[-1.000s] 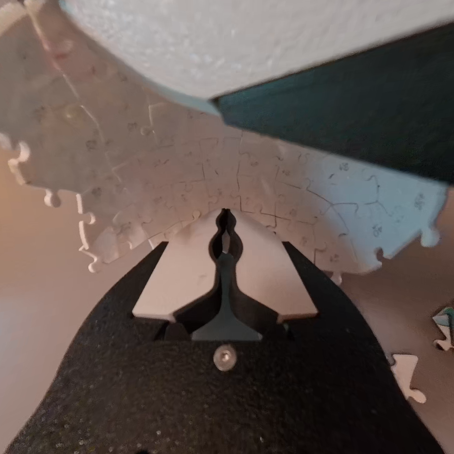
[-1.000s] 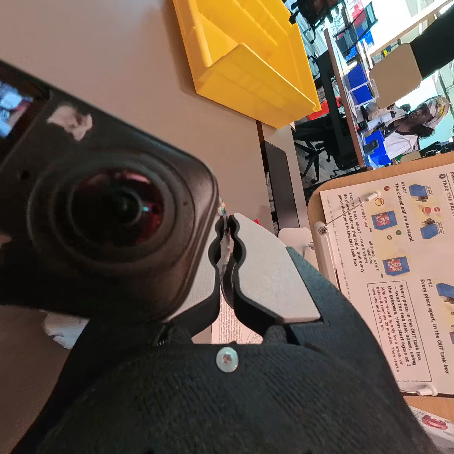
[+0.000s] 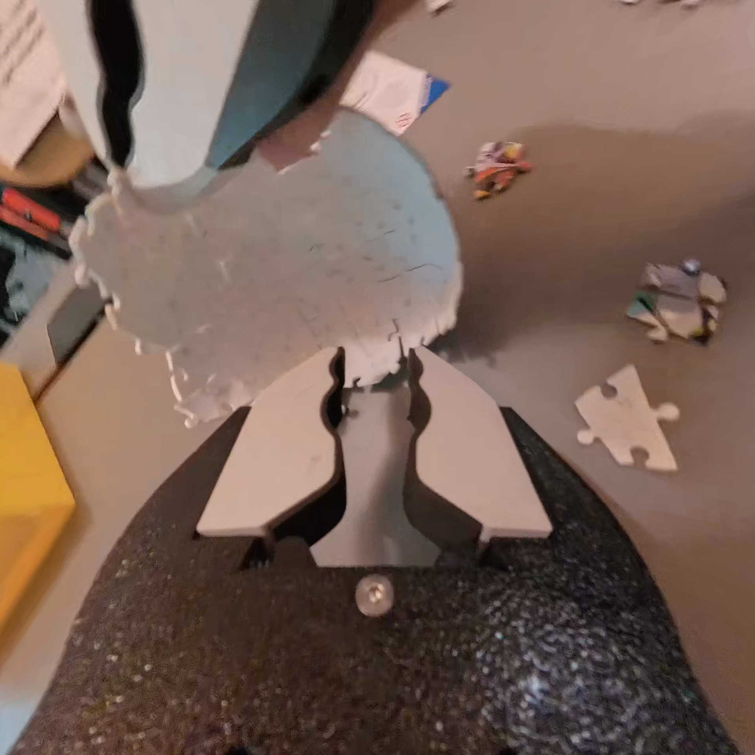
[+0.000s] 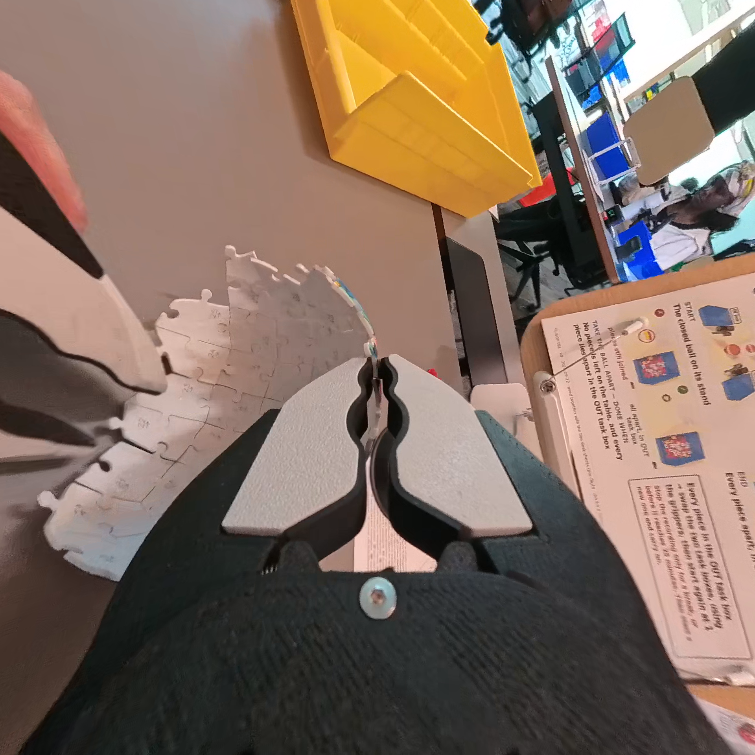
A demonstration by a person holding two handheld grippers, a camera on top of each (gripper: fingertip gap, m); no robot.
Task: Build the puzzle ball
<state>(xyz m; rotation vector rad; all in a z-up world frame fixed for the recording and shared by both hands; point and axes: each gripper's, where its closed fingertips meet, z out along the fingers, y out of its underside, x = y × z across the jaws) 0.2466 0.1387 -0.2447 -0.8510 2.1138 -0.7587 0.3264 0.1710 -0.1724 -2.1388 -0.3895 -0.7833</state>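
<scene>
The part-built puzzle ball, a curved shell (image 3: pixel 261 261) of joined pieces, shows its white inner side in the left wrist view. My left gripper (image 3: pixel 376 359) is open, and the shell's lower edge hangs just at its spread tips. My right gripper (image 3: pixel 122 163) holds the shell from the upper left. In the right wrist view my right gripper (image 4: pixel 378 363) is shut on the rim of the shell (image 4: pixel 228 380). There a blurred finger (image 4: pixel 106 327) of the left gripper lies over the shell's left side.
Loose pieces lie on the brown table: a white face-down piece (image 3: pixel 625 421) and two small clusters (image 3: pixel 498 167) (image 3: pixel 678 302). A yellow bin (image 4: pixel 429 122) stands at the table's far side and also shows in the left wrist view (image 3: pixel 28 470). An instruction sheet (image 4: pixel 653 449) stands on the right. The grippers' ends are close to 11 cm from one another.
My left gripper was shut at the shell's edge; it has opened and drawn back. My right gripper stays shut on the shell's rim.
</scene>
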